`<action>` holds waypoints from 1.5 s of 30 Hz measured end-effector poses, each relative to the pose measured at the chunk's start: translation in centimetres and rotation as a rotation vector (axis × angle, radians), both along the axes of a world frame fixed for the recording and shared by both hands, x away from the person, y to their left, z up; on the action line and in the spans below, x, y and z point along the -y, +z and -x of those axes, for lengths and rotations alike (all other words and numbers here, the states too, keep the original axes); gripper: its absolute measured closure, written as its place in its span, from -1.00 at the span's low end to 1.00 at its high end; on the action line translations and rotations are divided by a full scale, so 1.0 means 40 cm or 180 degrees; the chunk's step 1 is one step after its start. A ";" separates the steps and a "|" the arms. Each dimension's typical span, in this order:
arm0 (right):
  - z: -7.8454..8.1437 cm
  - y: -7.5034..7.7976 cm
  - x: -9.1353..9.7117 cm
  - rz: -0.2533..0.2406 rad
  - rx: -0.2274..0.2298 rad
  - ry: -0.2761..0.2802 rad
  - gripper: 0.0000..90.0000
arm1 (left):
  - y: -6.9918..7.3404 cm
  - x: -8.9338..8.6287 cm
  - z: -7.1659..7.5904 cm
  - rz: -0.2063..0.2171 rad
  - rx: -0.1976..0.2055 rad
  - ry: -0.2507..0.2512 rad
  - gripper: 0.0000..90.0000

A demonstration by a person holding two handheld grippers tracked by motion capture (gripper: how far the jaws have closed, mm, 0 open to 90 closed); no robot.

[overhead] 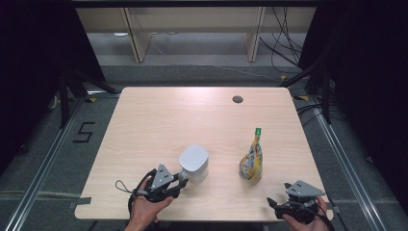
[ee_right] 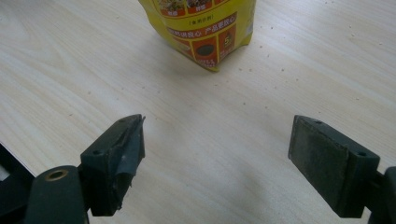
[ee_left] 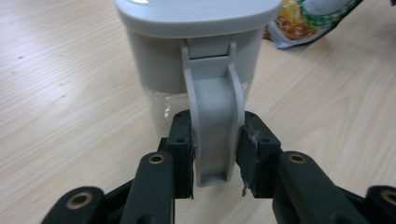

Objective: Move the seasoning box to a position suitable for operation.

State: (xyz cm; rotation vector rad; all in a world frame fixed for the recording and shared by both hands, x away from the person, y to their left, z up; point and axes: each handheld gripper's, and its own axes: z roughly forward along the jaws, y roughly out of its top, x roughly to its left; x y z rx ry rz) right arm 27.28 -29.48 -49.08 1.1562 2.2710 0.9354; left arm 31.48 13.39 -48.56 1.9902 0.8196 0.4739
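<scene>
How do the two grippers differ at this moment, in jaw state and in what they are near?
The left gripper has its jaws pressed on the handle of the grey-lidded jug; the right gripper has jaws wide apart, nothing between them. The left one touches its thing; the right one sits short of the yellow pouch. Both are hand-held at the table's near edge.

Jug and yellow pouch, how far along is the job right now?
Done: the left gripper has its pads pressed on the handle of the grey jug. In hand: the jug, gripped but standing on the table. Left: the right gripper is open, short of the upright yellow pouch, which looks untouched, its green cap on.
</scene>
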 end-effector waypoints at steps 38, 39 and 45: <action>0.003 0.003 -0.006 -0.0064 0.0041 0.0021 -0.56 | -0.013 -0.034 -0.058 0.0069 0.0116 -0.0122 0.54; 0.003 0.003 -0.005 -0.0063 0.0042 0.0022 -0.56 | -0.012 -0.028 -0.054 0.0075 0.0109 -0.0184 0.54; 0.001 0.002 -0.001 -0.0035 0.0072 0.0047 -0.56 | -0.011 -0.014 -0.040 0.0084 0.0088 -0.0287 0.54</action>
